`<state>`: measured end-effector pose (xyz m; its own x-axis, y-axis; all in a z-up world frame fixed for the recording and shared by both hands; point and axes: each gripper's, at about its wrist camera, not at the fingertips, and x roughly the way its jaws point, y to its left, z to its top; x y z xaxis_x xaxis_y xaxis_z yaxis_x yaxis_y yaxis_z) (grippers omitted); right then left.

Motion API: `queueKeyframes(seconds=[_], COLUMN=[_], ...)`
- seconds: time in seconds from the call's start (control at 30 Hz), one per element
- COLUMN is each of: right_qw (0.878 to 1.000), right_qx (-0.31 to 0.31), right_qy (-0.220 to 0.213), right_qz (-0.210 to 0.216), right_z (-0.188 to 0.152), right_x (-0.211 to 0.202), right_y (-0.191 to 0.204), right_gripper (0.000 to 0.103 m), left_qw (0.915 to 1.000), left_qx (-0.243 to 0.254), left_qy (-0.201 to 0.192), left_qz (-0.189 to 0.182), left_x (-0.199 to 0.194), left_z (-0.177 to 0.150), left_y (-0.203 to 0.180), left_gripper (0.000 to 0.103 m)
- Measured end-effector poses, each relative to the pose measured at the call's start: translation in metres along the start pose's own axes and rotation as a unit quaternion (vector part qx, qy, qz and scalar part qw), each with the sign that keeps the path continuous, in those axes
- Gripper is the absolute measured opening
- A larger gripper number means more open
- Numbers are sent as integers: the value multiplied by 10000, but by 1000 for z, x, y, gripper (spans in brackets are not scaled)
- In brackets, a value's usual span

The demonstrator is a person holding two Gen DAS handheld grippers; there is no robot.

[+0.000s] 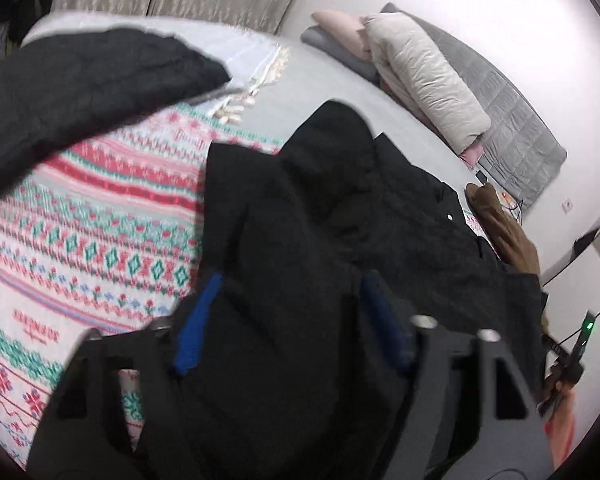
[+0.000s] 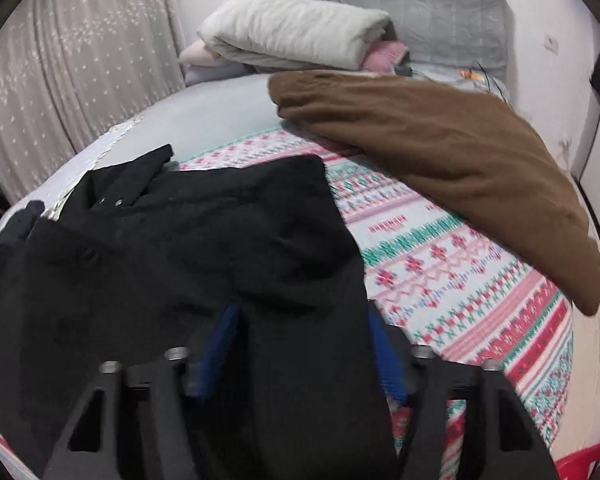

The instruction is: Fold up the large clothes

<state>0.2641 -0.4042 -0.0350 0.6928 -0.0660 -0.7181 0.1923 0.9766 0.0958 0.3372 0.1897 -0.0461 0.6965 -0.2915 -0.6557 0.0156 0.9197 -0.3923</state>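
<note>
Both grippers, left gripper (image 1: 288,320) and right gripper (image 2: 304,344), each clamped on the black coat (image 2: 180,248).

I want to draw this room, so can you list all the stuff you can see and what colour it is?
black coat: one, black, spread on the blanket, fabric between both claws
brown garment: one, brown, lying on the blanket's far right
patterned blanket: one, red, green and white, covering the bed
folded bedding: one stack, cream on top, pink and grey beneath, at the headboard
headboard: one, grey, quilted, against the wall
curtain: one, beige, left of the bed
left claw: one, blue fingers, coat fabric between them
right claw: one, blue fingers, coat fabric between them
</note>
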Motion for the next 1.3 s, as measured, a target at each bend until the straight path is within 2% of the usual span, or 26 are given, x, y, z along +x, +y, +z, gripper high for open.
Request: queueKeyframes(seconds=[0.07, 0.13, 0.3, 0.4, 0.53, 0.6, 0.67, 0.73, 0.8, 0.83, 0.87, 0.9, 0.97, 1.03, 1.13, 1.2, 1.23, 1.3], right_qw=[9993, 9978, 9902, 9835, 9897, 9937, 9975, 9988, 9986, 9985, 9985, 9989, 9991, 9965, 9858, 9772, 9691, 9548], right_qx=[-125, -236, -463, -501, 3, 58, 54, 63, 89, 126, 179, 213, 291, 485, 926, 1146, 1278, 1459], right_qy=[-138, -302, -1113, -1497, -1294, -1010, -551, -21, 210, 264, 255, 249, 323, 476, 692, 884, 1091, 1405], right_qz=[-337, -533, -711, -885, -611, -485, -433, -480, -472, -469, -440, -349, -22, 483, 1215, 1556, 1807, 2176], right_z=[1, 2, 9, 24, 58, 70, 74, 67, 61, 57, 55, 52, 47, 38, 19, 7, -1, -13], right_x=[-2, -7, -39, -53, -34, -9, 23, 53, 62, 60, 55, 49, 39, 28, 17, 18, 23, 35], right_y=[9, 20, 43, 44, 18, 9, 5, 1, -2, -5, -8, -12, -22, -37, -63, -74, -79, -82], right_gripper=[17, 13, 10, 10, 10, 10, 11, 18, 34, 41, 57, 67, 69, 71, 77, 81, 82, 84], left_qw=[9999, 9982, 9926, 9898, 9913, 9956, 9971, 9975, 9982, 9984, 9982, 9972, 9943, 9927, 9908, 9805, 9771, 9773], left_qx=[24, -102, -99, -184, -315, -236, -121, -166, -128, -19, 80, 301, 634, 778, 343, -353, -601, -597], left_qy=[-148, -407, -1074, -1352, -1280, -863, -291, 119, 261, 352, 406, 482, 662, 809, 1274, 1666, 1613, 1364], left_qz=[-77, -421, -562, -421, -21, 287, 692, 682, 523, 443, 428, 487, 536, 442, -291, -979, -1255, -1508], left_x=[-4, -11, -35, -38, -13, 16, 49, 64, 63, 61, 59, 53, 46, 41, 33, 39, 40, 39], left_z=[0, 0, 13, 24, 41, 42, 39, 38, 40, 42, 42, 42, 38, 34, 22, 12, 8, 2], left_y=[-5, -8, -24, -23, -10, -7, -2, 4, 7, 6, 5, 3, 4, 9, 35, 55, 62, 63], left_gripper=[22, 10, 7, 7, 8, 9, 25, 32, 39, 54, 64, 67, 84, 85, 87, 88, 88, 88])
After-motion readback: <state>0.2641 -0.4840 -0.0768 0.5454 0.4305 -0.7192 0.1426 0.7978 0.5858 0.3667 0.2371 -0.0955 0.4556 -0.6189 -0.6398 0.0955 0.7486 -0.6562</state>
